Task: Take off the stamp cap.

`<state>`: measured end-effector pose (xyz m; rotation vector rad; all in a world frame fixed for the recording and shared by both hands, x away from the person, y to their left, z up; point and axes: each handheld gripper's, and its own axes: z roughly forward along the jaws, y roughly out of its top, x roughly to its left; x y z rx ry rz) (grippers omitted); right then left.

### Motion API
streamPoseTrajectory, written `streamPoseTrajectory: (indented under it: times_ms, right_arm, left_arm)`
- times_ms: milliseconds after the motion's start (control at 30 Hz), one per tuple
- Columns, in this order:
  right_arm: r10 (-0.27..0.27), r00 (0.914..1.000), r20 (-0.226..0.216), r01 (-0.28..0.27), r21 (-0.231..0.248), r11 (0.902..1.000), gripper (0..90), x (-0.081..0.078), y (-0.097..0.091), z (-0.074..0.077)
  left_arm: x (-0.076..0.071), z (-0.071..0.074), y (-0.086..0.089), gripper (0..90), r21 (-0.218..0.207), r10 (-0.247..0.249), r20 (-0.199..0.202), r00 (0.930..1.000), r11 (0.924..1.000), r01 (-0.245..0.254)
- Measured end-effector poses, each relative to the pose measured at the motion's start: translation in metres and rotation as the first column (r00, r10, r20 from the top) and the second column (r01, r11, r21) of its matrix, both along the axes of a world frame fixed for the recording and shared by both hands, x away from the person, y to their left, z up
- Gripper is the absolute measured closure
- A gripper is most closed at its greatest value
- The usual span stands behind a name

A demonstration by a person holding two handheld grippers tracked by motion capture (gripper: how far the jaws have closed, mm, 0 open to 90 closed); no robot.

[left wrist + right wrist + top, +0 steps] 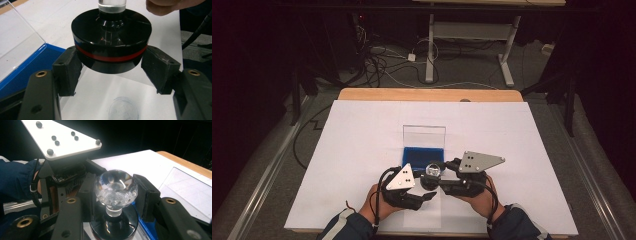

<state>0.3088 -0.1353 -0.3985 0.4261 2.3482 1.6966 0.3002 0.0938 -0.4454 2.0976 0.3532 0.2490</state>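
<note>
Glass makes up the top of the piece in hand: a clear faceted crystal knob on a short clear stem, set into a round glossy black base with a thin red band. It hangs just above the white paper sheet covering the wooden table, near the front edge and between the two hands. The right gripper is clamped on the crystal knob, its pads pressed to either side of the facets. The left gripper has its pads against the base's rim at left and right, and reads as closed on it.

Judged by looks, the piece is rigid and fairly heavy for its size, and it is brittle at the crystal and stem. Both surfaces are polished and likely to slip under rubber pads. The flat side of the base near the red band offers the surest hold; the stem is the weak point, so twisting one part against the other calls for care.

Just beyond the grippers lies a blue case with its clear lid standing upright at the far side. It is close enough to be knocked by the right gripper. Faint circular pencil marks show on the paper under the base.
</note>
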Motion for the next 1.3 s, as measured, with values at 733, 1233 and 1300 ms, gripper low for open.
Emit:
streamPoseTrajectory:
  times_ms: [733, 1233, 1300]
  right_arm:
    - [0.013, 0.9997, -0.02, -0.013, 0.002, 0.9999, 56.6, -0.0009, 0.0026, -0.0074]
    - [0.011, 0.9996, -0.025, -0.011, 0.013, 0.9999, 56.5, -0.0004, 0.0004, -0.0066]
    - [0.008, 0.9997, -0.023, -0.008, 0.016, 0.9998, 56.6, -0.0001, -0.0004, -0.0062]
  left_arm:
    - [0.0039, -0.0078, 0.0002, 35.5, -0.013, 0.002, -0.036, 0.9994, 0.9999, -0.003]
    - [0.0048, -0.0097, 0.0001, 36.4, 0.007, 0.009, -0.032, 0.9994, 0.9999, -0.008]
    - [0.0052, -0.0099, 0.0008, 36.4, 0.007, 0.011, -0.035, 0.9993, 0.9999, -0.011]
